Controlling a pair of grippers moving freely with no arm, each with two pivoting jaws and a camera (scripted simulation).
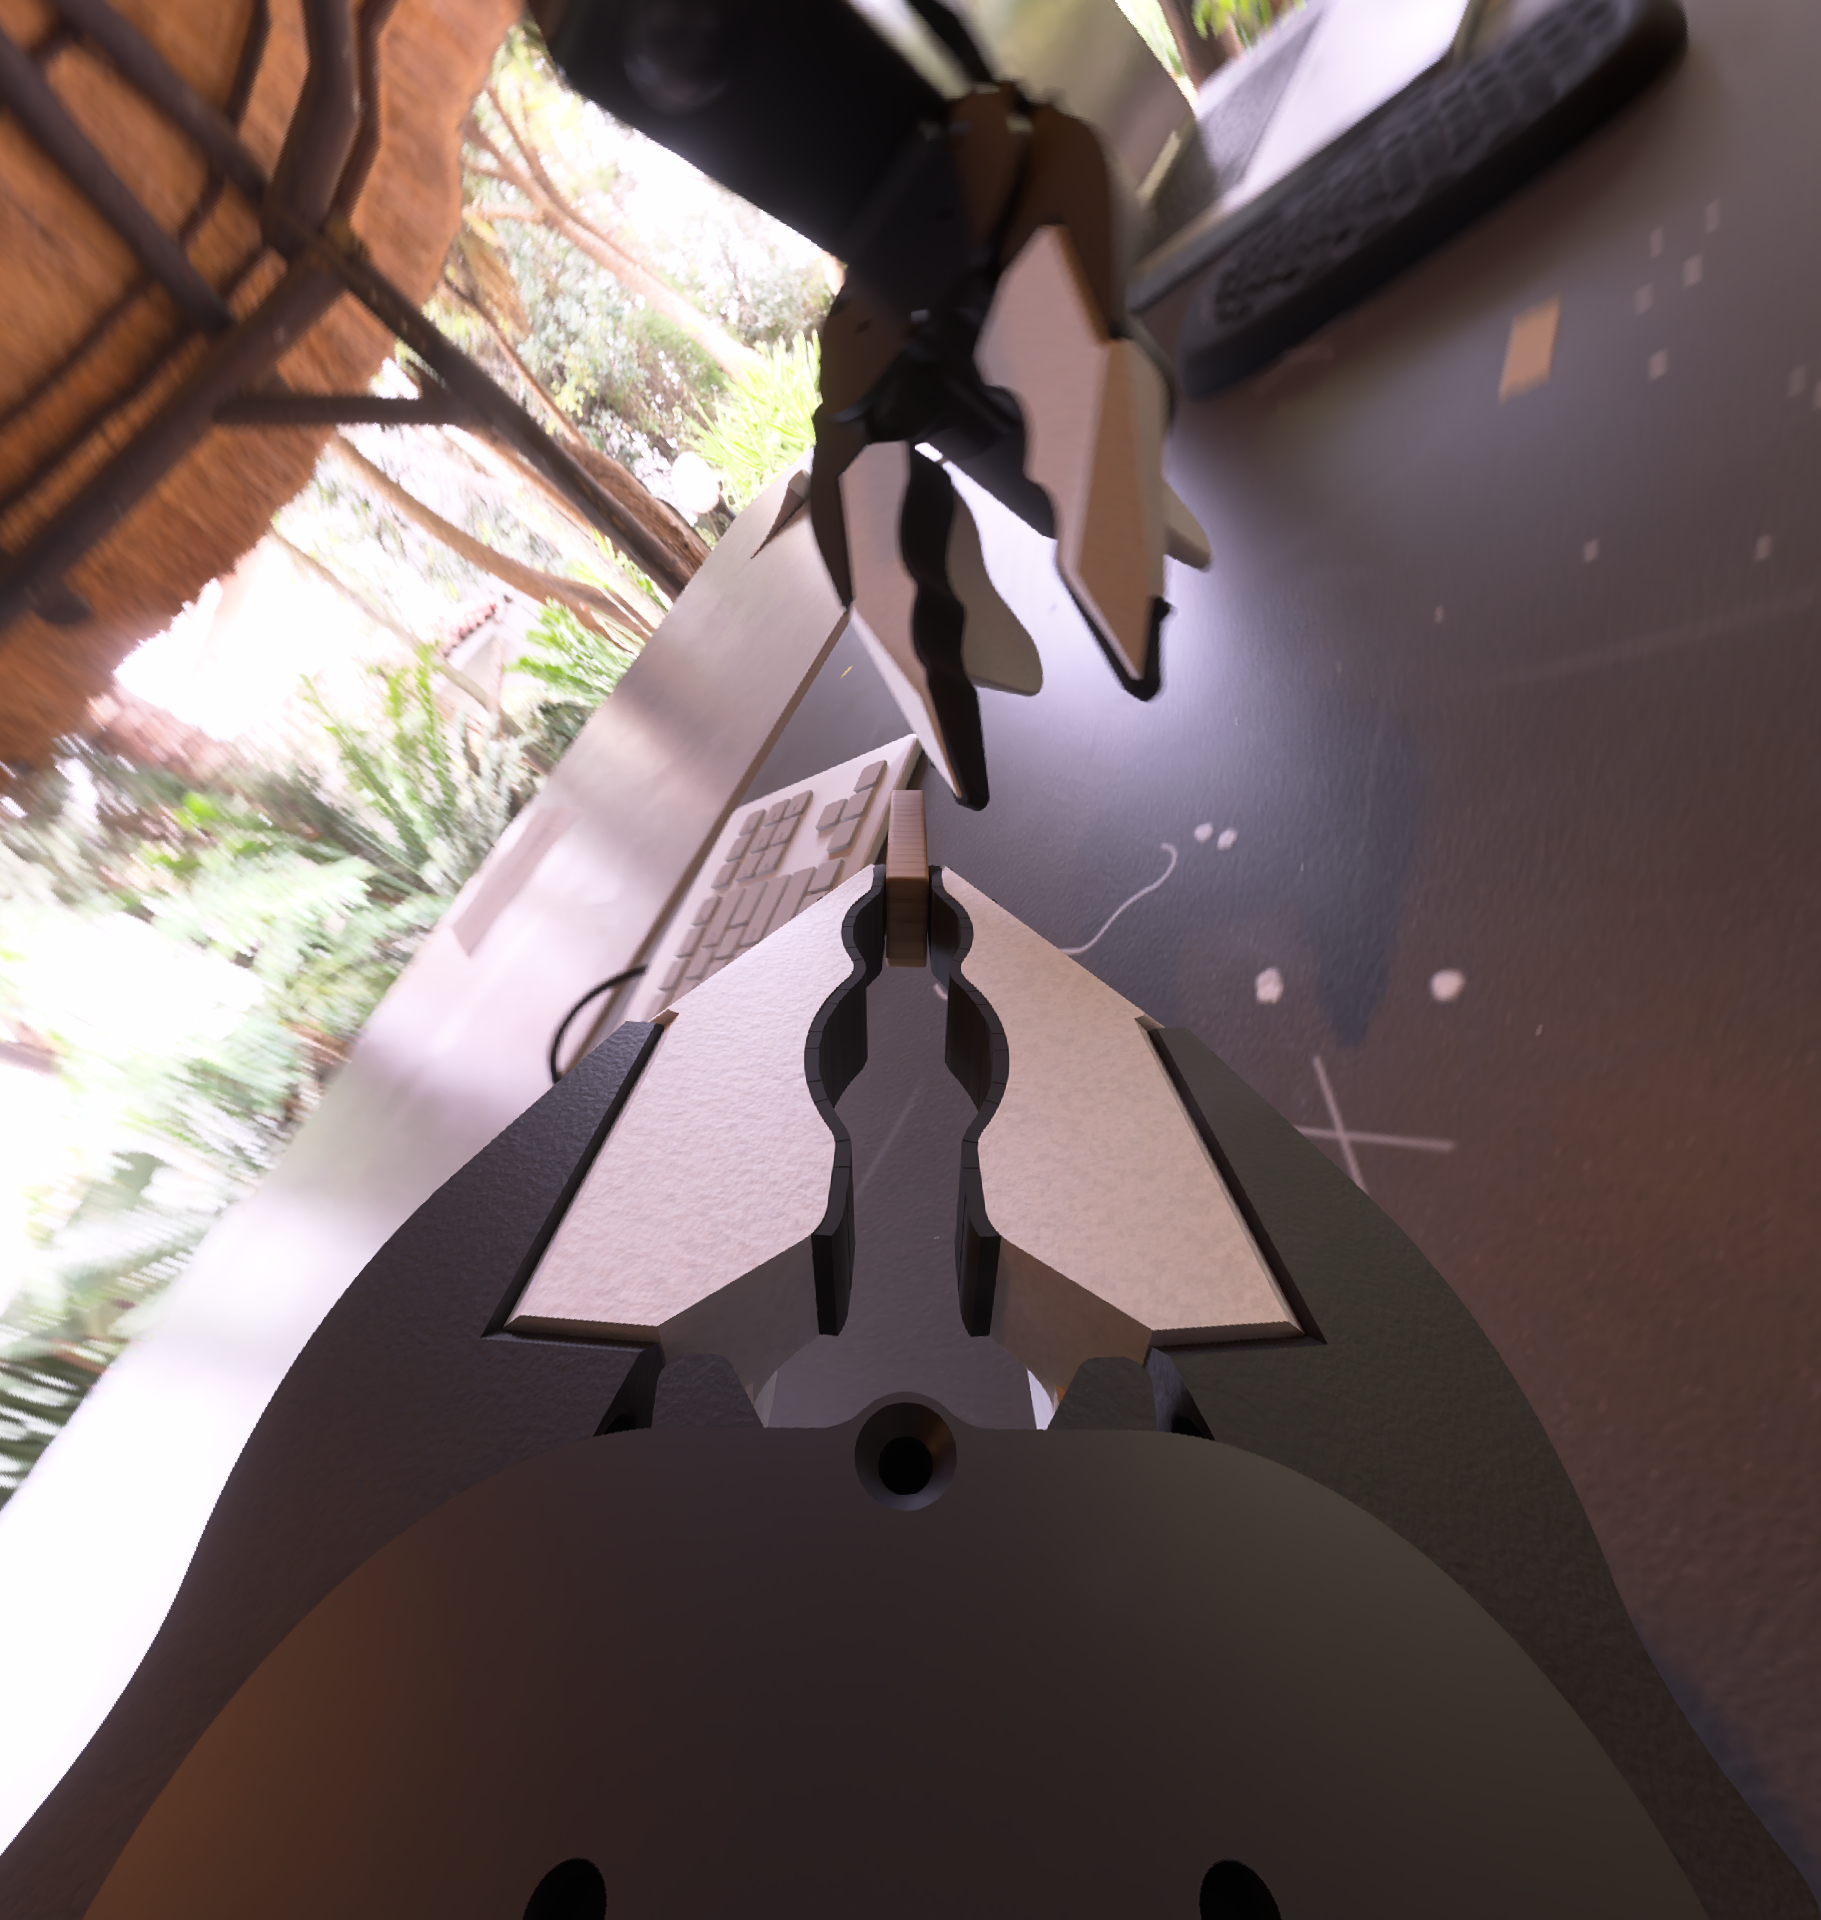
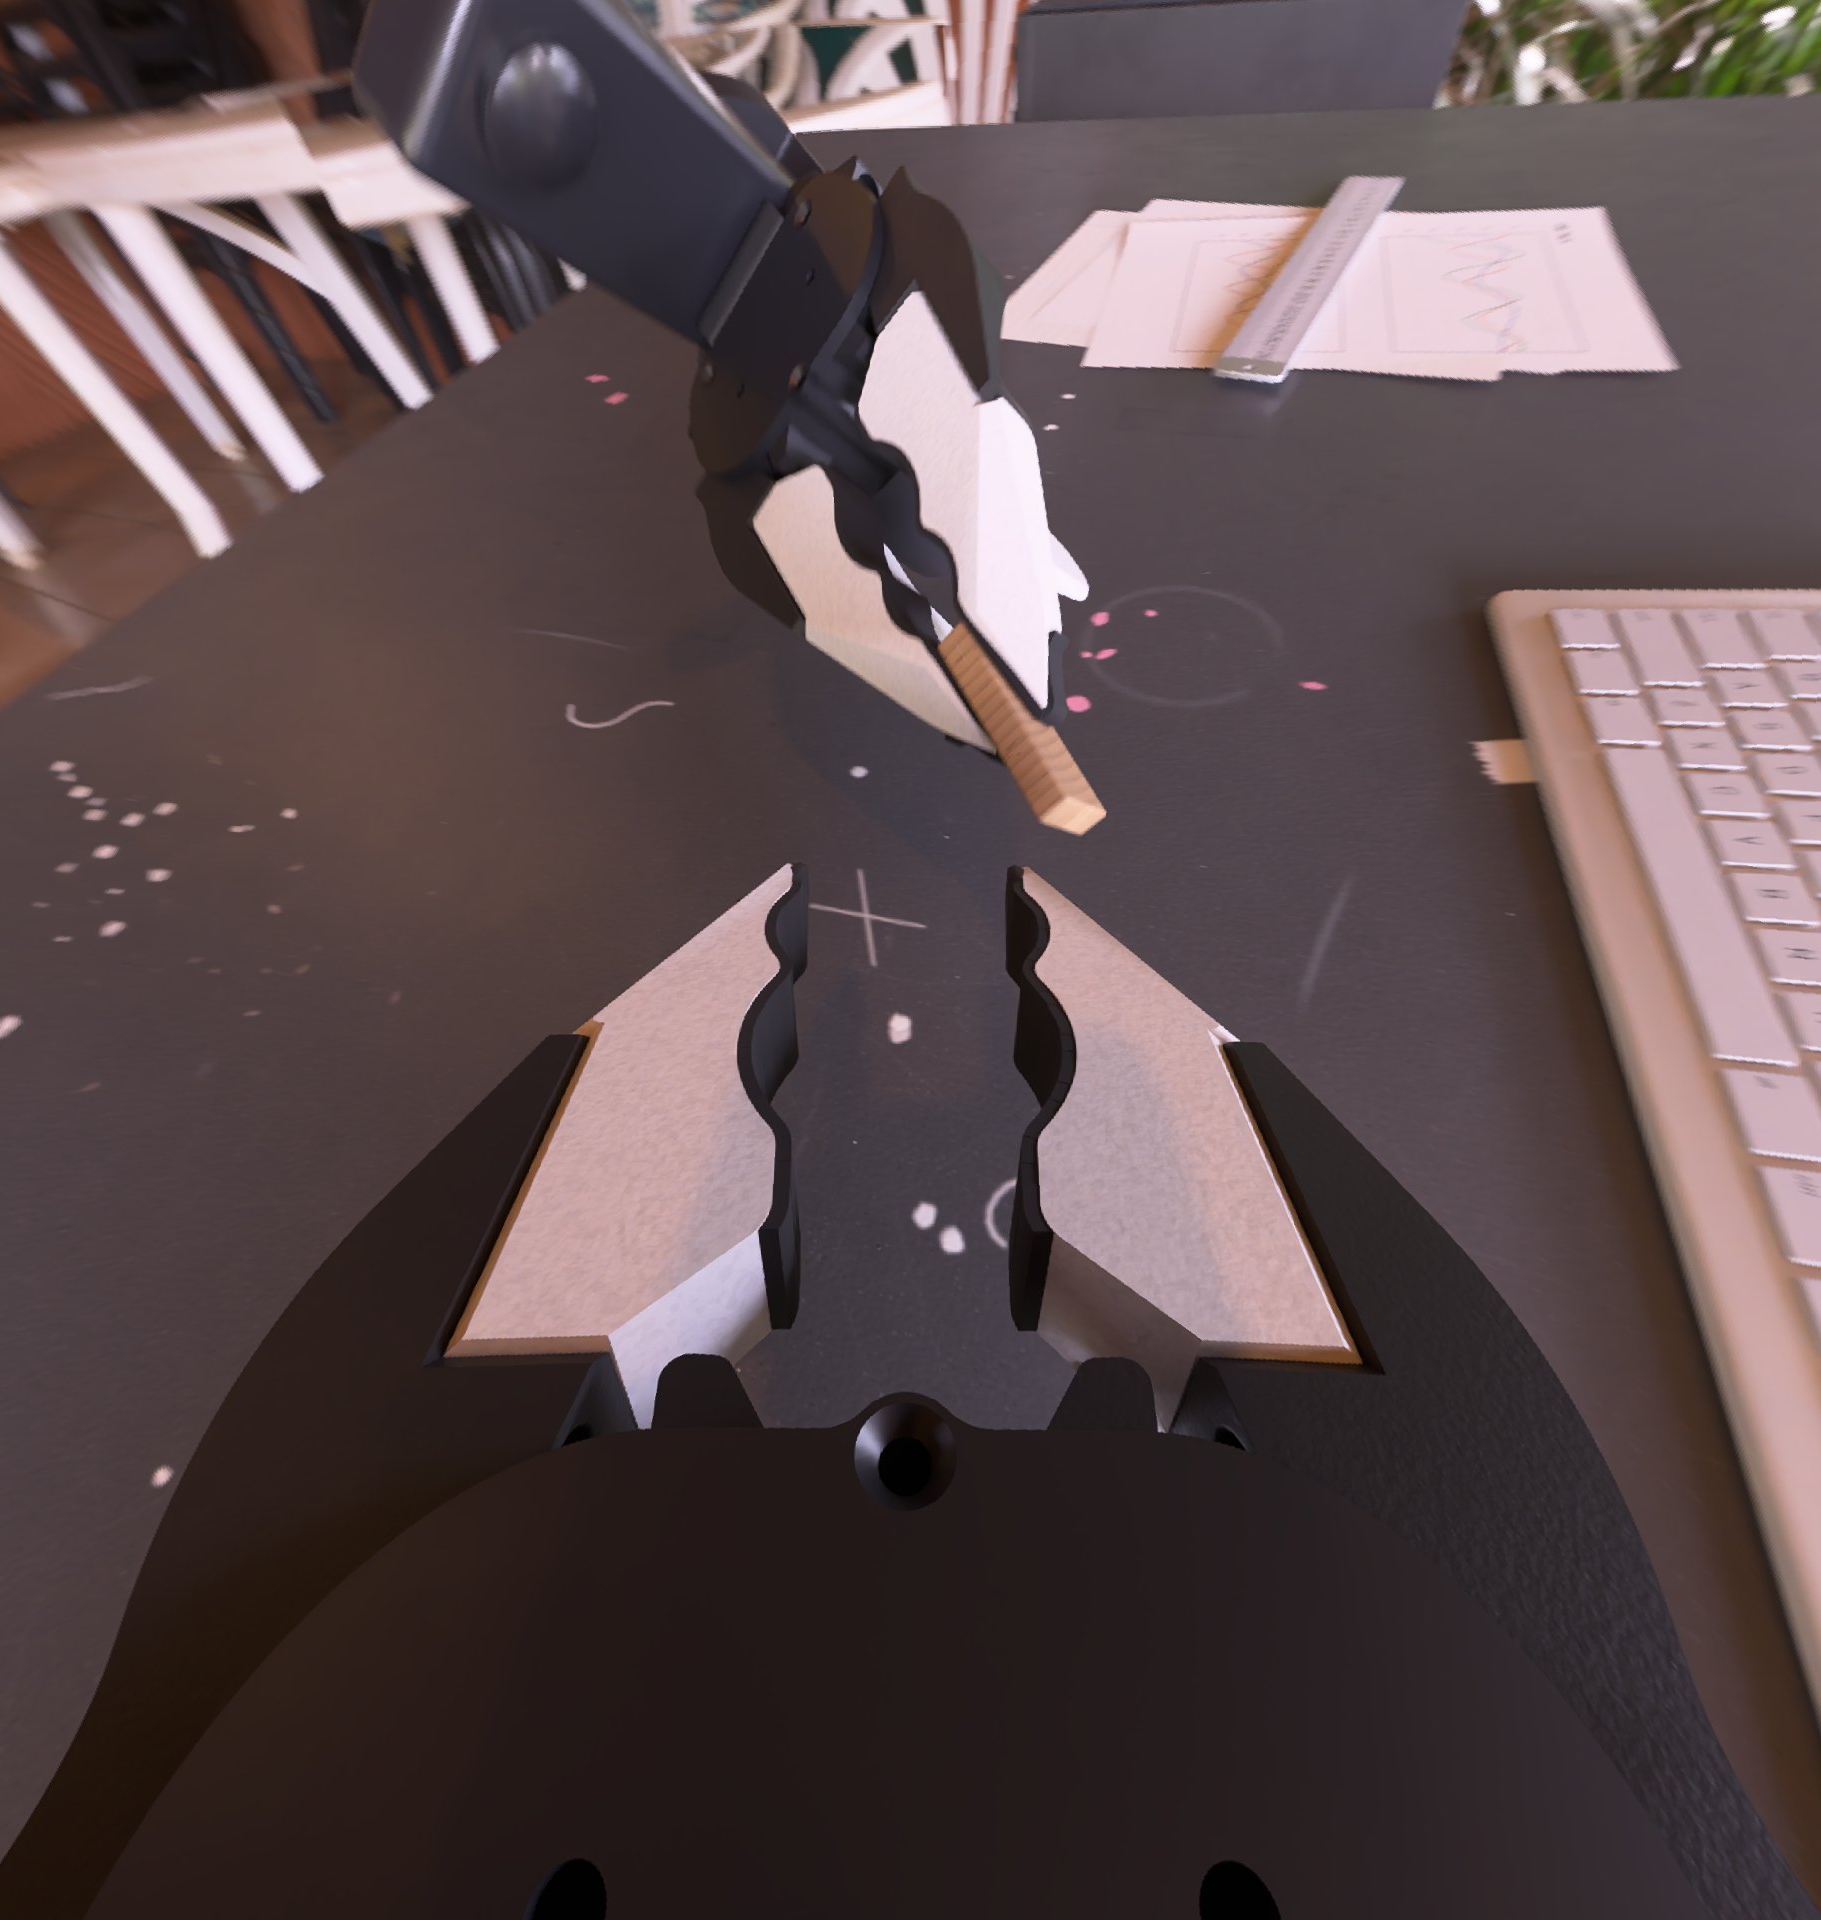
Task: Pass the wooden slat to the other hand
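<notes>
My left gripper [image 1: 908, 894] is shut on the wooden slat [image 1: 907, 883], a narrow light-wood strip that sticks out forward past its fingertips. In the right wrist view the same left gripper [image 2: 999, 717] hangs above the dark table with the slat [image 2: 1031, 748] pointing down toward me. My right gripper [image 2: 906, 883] is open and empty, its fingertips a short way below and left of the slat's free end. In the left wrist view the right gripper [image 1: 1057, 727] is open just beyond the slat's tip, apart from it.
A dark table [image 2: 366, 727] with chalk-like marks lies below. A white keyboard [image 2: 1716, 935] lies at the right, also in the left wrist view [image 1: 781, 883]. Papers [image 2: 1405, 301] with a metal ruler [image 2: 1311, 281] lie at the far side. A black wrist rest [image 1: 1405, 208] lies far off.
</notes>
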